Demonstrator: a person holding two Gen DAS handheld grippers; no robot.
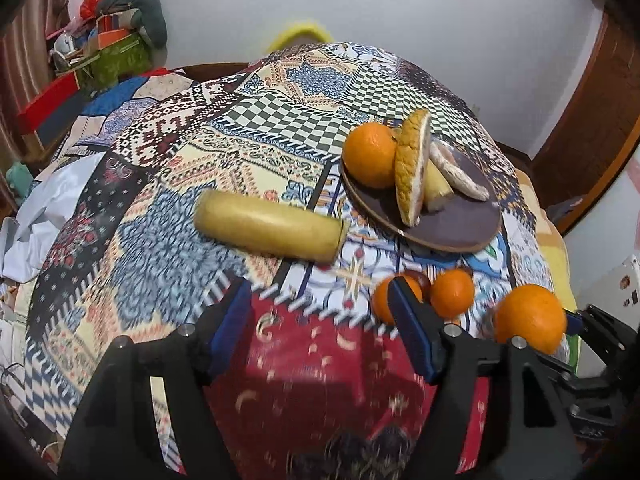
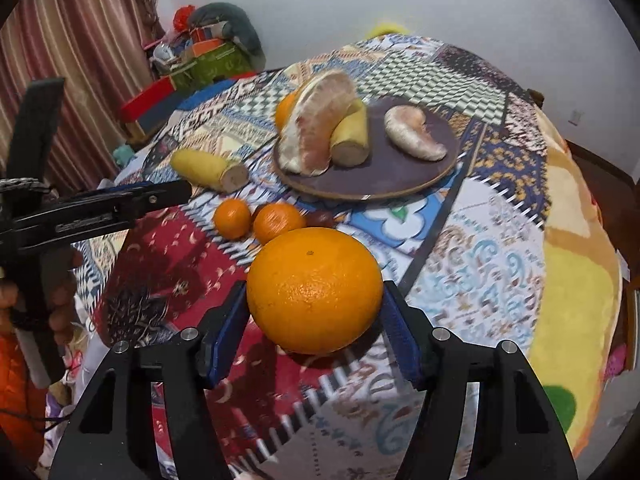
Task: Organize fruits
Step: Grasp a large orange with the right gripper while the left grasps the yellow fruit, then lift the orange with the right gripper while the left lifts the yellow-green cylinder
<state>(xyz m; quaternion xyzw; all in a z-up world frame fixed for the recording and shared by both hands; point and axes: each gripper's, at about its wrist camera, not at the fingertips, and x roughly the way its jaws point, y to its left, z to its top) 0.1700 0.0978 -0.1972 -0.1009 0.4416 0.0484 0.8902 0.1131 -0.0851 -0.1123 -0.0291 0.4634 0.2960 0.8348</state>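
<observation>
Right gripper (image 2: 316, 320) nearest: jaws straddle the big orange (image 2: 315, 290), blue pads at both its sides. Left pad looks touching or nearly so, right pad just beside; cannot tell if it is clamped or only bracketing. The orange seems to sit on the patchwork cloth (image 2: 480, 264), shadow under it, so likely not lifted yet. The same orange shows at the right edge of the left wrist view.

Left gripper (image 1: 320, 316): jaws wide apart, nothing between them, hovering over the red patch of cloth.

Just past the big orange: two small oranges, one (image 2: 232, 218) and another (image 2: 279, 222) side by side, with a dark reddish fruit (image 2: 320, 219) tucked behind them, too hidden to name. All loose on the cloth.

Further left: a cut banana piece (image 2: 210, 170) lying on the cloth, beside the plate, not on it.

Farthest: brown plate (image 2: 420, 184) holding a large pomelo wedge (image 2: 316, 124) standing on edge, a banana piece (image 2: 352, 138) leaning against it, a smaller pomelo segment (image 2: 414, 138) lying apart to the right, and an orange (image 1: 370, 154) at the plate's back-left.

Judgement: roughly half done. Four pieces plated; big orange, two small oranges, the dark fruit and the loose banana piece left. Big orange looks like the current pick, assuming the plate is the target.
</observation>
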